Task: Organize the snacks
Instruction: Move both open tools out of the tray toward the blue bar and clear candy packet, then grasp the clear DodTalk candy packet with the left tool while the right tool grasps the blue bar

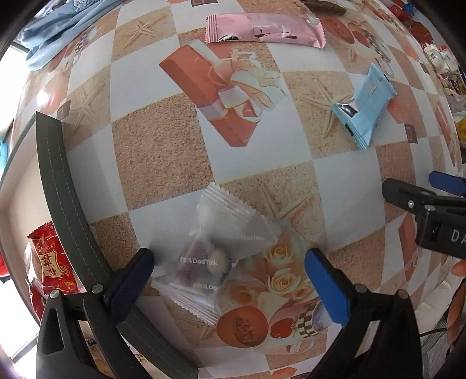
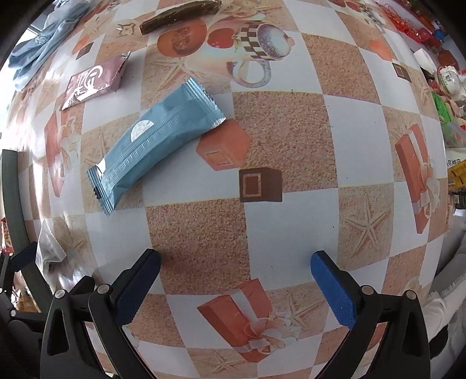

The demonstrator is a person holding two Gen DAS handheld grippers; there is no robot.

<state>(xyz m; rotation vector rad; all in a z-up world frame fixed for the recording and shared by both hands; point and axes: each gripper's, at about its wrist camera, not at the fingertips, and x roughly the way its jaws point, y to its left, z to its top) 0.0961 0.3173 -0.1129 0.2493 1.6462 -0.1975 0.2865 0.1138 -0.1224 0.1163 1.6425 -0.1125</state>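
Note:
A clear "DadTalk" packet (image 1: 215,256) with small round sweets inside lies on the patterned tablecloth (image 1: 163,151). My left gripper (image 1: 230,256) points down over it, open wide, with the packet between its fingers. A light blue bar packet (image 2: 157,140) lies ahead of my right gripper (image 2: 236,258), which is open over bare cloth with nothing between its fingers. Further back lie a pink packet (image 1: 262,29) and a dark brown packet (image 2: 180,13). The light blue packet (image 1: 365,108) also shows at the right of the left wrist view.
A grey-green fabric box rim (image 1: 61,180) runs along the left, with a red snack packet (image 1: 52,259) inside. A blue cloth (image 1: 58,26) is bunched at the far left corner. Bottles and boxes (image 2: 445,78) crowd the right edge. A person's sleeve (image 2: 437,303) is at the lower right.

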